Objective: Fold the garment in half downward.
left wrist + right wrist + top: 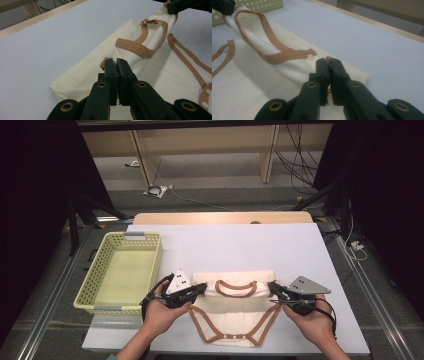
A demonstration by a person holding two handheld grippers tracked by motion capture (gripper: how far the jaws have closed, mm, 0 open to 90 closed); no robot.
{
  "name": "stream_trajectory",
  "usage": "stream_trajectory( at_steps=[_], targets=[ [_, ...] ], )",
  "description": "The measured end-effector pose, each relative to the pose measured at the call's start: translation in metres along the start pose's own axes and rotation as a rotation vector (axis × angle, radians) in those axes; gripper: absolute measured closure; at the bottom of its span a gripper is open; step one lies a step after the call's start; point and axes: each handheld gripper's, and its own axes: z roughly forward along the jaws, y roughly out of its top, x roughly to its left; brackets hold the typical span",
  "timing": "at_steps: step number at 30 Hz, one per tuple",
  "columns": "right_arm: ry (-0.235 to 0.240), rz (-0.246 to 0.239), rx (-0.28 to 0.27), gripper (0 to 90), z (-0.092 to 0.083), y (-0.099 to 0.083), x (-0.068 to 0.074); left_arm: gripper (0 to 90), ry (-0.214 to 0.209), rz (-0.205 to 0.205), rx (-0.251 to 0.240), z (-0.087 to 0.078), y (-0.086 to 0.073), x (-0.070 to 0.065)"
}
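Lying near the front edge of the white worktop [280, 245], a cream baby bodysuit [232, 320] with tan trim is pinched at both shoulders. The left gripper [204, 288] has its jaws clamped on the shoulder at the left end of the neckline; the right gripper [272, 288] is clamped on the opposite shoulder. The neck band [235, 294] is stretched between them, raised slightly off the garment. A pale green perforated basket [95, 282] stands left of the bodysuit.
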Motion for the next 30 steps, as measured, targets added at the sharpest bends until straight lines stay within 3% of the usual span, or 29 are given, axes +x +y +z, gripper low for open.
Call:
stream_trajectory(
  at_steps=[30],
  targets=[
    [0.024,-0.011,0.011,86.1,-0.0077,-0.0054,0.0085,87.6,-0.005,0.016,0.012,-0.0069,-0.0047,-0.0062]
  ],
)
